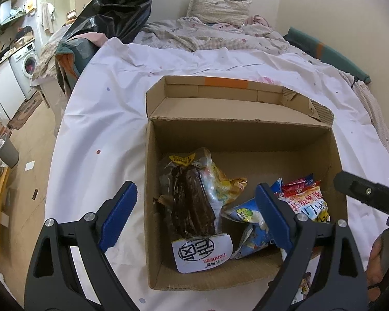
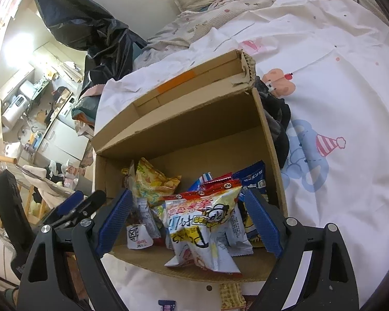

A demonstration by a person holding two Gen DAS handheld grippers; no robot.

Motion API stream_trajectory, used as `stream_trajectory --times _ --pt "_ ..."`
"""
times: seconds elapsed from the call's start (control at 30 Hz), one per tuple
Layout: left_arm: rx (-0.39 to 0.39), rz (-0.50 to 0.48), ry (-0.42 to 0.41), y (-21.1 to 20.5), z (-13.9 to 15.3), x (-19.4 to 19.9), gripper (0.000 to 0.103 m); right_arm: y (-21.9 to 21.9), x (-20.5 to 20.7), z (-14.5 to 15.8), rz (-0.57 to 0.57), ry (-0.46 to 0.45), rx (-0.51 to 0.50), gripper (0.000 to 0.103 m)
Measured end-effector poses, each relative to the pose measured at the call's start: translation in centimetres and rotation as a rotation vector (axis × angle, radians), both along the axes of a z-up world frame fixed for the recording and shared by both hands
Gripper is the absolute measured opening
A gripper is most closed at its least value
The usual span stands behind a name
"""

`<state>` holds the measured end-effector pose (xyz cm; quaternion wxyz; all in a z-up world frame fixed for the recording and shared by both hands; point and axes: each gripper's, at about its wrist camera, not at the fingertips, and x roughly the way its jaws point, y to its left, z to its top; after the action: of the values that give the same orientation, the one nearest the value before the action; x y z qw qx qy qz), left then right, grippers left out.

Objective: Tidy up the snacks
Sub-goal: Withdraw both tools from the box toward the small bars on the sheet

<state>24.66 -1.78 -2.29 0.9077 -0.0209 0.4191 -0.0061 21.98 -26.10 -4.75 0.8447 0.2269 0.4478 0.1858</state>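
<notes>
Bed: your workspace is a bed under a white printed sheet (image 1: 111, 119), with rumpled bedding and a pillow (image 1: 220, 7) at the far end.
Black bag: a black plastic bag (image 1: 116, 5) stands off the bed's far left corner.
Box: the open cardboard box (image 1: 153, 181) sits on the sheet right in front of you, its back flap (image 1: 220, 106) folded away from you.
Snacks in box: all lie on the box floor. A clear pack of dark snack (image 1: 192, 204) lies at the left with a yellow bag (image 1: 220, 181) behind it; a blue-and-white packet (image 1: 246, 223) is in the middle; a red-and-white bag (image 2: 207, 223) leans at the front right.
Snacks outside: a small packet (image 2: 230, 295) lies on the sheet just before the box's near wall.
Left gripper: your left gripper (image 1: 195, 217) hovers over the box's left half with its jaws spread wide and nothing pressed between the pads.
Right gripper: your right gripper (image 2: 189, 223) has its jaws wide apart either side of the red-and-white bag, the pads clear of it.
</notes>
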Motion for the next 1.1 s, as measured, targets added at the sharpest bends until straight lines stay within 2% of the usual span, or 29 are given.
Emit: stream_trajectory --times 0.27,0.63,0.87,1.1 --pt "-0.009 0.021 -0.043 0.7 1.1 -2.3 0.09 -0.7 -1.3 0.9 -0.012 -0.014 0.013 0.091" --pt "-0.065 0.012 -0.006 1.8 1.3 -5.9 0.09 -1.5 -4.3 1.4 -0.021 -0.003 0.007 0.091" --pt "-0.072 0.016 -0.01 2.7 1.6 -8.4 0.09 -2.0 -6.5 1.3 -0.027 0.005 0.007 0.091" --pt "-0.079 0.016 0.027 3.4 1.0 -10.2 0.09 -2.3 -8.4 0.9 -0.023 0.027 -0.006 0.091"
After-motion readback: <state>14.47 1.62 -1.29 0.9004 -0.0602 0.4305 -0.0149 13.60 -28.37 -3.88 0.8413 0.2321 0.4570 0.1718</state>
